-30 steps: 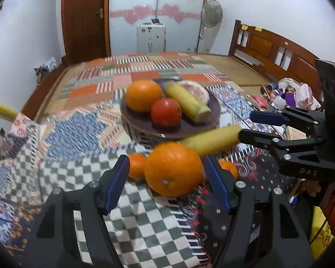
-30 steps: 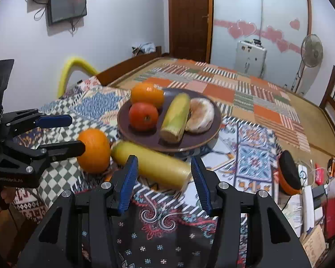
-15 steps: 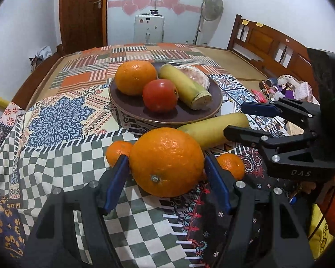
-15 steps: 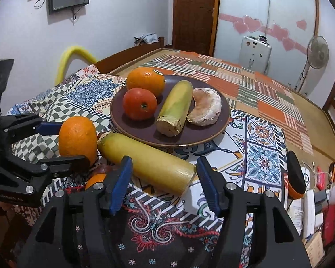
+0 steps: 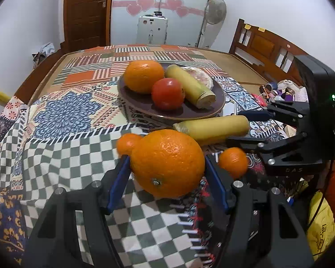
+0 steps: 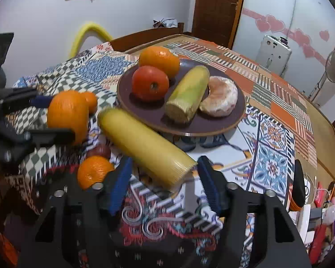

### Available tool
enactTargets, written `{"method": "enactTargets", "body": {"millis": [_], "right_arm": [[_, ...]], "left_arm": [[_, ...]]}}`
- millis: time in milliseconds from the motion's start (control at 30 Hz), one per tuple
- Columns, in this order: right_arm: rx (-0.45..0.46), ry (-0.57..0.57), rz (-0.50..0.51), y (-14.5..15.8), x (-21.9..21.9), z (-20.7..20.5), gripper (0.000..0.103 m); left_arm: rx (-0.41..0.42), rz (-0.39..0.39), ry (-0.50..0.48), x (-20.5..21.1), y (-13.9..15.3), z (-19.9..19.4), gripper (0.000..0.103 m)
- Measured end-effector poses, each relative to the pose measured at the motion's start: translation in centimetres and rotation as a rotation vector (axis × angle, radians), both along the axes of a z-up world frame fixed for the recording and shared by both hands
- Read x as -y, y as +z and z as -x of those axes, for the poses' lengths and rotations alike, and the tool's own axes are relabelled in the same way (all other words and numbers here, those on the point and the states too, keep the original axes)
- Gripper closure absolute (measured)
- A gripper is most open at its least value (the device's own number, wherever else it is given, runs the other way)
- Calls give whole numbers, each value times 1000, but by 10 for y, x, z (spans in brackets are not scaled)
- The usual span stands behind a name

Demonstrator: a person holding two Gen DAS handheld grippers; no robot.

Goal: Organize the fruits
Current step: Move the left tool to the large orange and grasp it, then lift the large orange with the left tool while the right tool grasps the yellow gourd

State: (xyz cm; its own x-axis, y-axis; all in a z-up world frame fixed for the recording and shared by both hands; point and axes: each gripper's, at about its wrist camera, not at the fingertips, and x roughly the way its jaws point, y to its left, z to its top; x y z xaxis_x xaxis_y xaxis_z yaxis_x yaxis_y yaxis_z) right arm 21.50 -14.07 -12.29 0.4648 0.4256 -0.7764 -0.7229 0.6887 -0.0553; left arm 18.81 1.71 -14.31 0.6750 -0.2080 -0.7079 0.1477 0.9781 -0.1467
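My left gripper is shut on a large orange, also seen in the right wrist view. My right gripper is open around the near end of a yellow cylinder-shaped fruit, which lies on the cloth just before the plate. The dark plate holds an orange, a tomato, a green-yellow cylinder and a pale round fruit. Small oranges lie on the cloth.
The patchwork cloth covers the bed. A wooden headboard and clutter lie to the right. A small dark red fruit lies by the small orange. A yellow hoop stands at the left edge.
My left gripper has closed in on the large orange and now grips it. My right gripper has moved forward so its jaws flank the yellow cylinder's end.
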Motion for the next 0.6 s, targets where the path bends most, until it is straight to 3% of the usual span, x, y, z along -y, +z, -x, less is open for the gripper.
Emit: {"method": "enactTargets", "body": {"millis": [200, 600], "right_arm": [[39, -4, 11, 0, 8, 19, 61], [-25, -126, -13, 2, 59, 49, 68]], "left_arm": [[0, -6, 22, -11, 1, 9, 37], [-5, -15, 41, -19, 3, 24, 37]]}}
